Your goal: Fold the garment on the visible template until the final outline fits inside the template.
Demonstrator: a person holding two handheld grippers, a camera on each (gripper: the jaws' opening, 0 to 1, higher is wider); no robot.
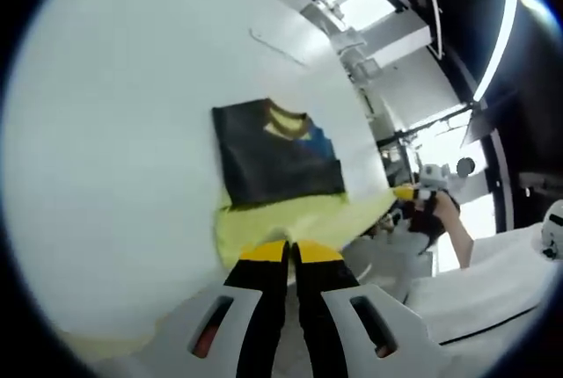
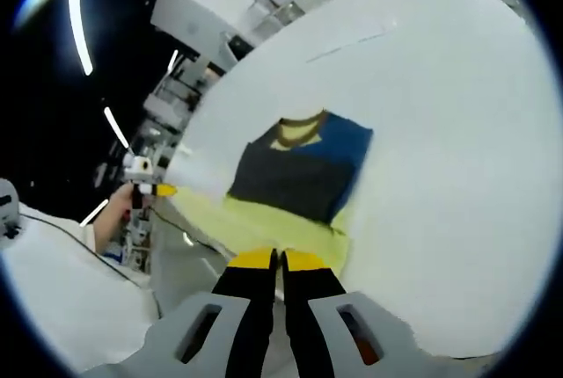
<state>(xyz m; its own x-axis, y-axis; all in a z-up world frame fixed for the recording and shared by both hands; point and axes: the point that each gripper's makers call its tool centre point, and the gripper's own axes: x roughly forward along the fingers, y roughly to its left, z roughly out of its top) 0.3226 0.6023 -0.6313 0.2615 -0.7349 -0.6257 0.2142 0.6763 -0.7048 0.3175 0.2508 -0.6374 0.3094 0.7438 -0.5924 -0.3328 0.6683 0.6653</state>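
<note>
A folded dark garment (image 1: 277,163) with a blue patch and a yellow neckline lies on a white table (image 1: 114,149). It rests on a yellow template sheet (image 1: 290,224) that shows along its near edge. My left gripper (image 1: 290,252) hovers just short of that yellow edge, its yellow-tipped jaws pressed together with nothing visible between them. The right gripper view shows the same garment (image 2: 295,176) on the yellow template (image 2: 264,224). My right gripper (image 2: 279,260) sits at the near edge, jaws together. The two grippers stand apart, one on each side of the garment's near edge.
A person's hand (image 1: 440,220) holds the other gripper off the table's edge, also seen as a hand (image 2: 114,207) in the right gripper view. White benches (image 1: 405,53) and ceiling strip lights (image 2: 79,18) lie beyond the table's far side.
</note>
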